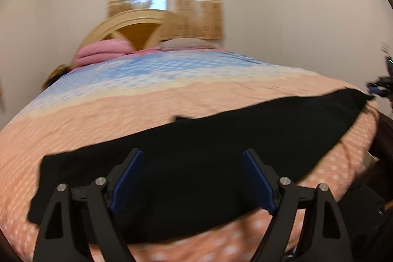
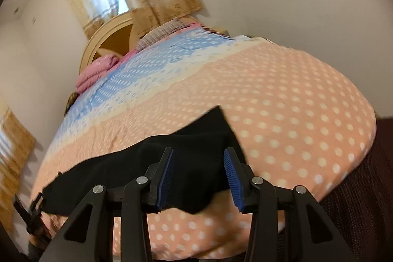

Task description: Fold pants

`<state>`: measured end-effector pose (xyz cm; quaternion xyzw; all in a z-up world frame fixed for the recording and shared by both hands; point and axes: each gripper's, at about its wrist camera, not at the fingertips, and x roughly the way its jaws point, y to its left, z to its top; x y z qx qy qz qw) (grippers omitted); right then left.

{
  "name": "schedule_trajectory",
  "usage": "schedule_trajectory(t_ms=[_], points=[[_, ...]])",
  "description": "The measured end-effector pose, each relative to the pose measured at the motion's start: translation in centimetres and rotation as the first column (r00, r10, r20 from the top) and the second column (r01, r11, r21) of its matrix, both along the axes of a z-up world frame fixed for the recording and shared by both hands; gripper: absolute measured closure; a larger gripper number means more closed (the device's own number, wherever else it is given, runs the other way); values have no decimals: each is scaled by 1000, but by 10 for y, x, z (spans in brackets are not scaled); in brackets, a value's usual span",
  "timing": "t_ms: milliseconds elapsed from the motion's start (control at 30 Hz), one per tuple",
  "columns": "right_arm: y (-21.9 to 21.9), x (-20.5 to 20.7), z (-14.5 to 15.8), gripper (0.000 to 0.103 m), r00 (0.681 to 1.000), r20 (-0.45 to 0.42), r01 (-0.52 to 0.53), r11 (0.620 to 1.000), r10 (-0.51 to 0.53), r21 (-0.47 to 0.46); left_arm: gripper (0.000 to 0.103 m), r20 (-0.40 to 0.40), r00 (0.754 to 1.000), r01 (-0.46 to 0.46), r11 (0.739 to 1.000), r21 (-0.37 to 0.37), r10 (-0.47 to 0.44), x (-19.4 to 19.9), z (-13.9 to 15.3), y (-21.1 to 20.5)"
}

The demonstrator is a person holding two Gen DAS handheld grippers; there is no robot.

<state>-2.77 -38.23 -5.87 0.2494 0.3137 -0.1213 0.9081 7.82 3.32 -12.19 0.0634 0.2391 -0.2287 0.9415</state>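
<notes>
The black pants (image 1: 196, 163) are lying as a long band along the bed's (image 1: 147, 109) near edge, apparently folded lengthwise only, while the left hand-held gripper (image 1: 192, 156) is gaping wide and the right hand-held gripper (image 2: 199, 154) is standing partly open, both holding nothing.

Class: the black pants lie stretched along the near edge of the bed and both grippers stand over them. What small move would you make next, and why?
Probably lower the right gripper onto the pants' end under it and close. Both grippers stand open, the left gripper too, with nothing pinched, and the pants lie long and flat on the bedspread, so a lengthwise fold seems to need an end gripped first.
</notes>
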Motion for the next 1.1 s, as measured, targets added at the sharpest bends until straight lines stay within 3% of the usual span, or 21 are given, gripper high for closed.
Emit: schedule_trajectory(t_ms=[167, 367, 567, 633, 733, 933, 1100], points=[[-19, 14, -10, 59, 1000, 3, -8, 999, 8, 35, 18, -6, 993, 115, 993, 22, -115, 0, 4, -51], [-24, 37, -16, 61, 998, -12, -64, 998, 64, 4, 18, -57, 987, 152, 988, 13, -151, -4, -10, -77], [-15, 51, -20, 76, 992, -66, -112, 991, 108, -67, 18, -112, 983, 147, 989, 23, -143, -4, -25, -85], [-16, 52, -20, 93, 991, -73, -114, 991, 109, -71, 18, -119, 983, 143, 990, 20, -140, -5, -27, -85], [-16, 51, -16, 102, 991, -65, -122, 990, 117, -69, 18, -120, 983, 139, 990, 19, -135, -7, -27, -86], [-13, 50, 11, 103, 996, -15, -91, 985, 89, -144, 18, -123, 984, 135, 991, 10, -133, -9, -28, -85], [-23, 54, 14, 102, 994, -45, -100, 991, 96, -94, 18, -116, 984, 134, 991, 1, -133, -12, -27, -84]])
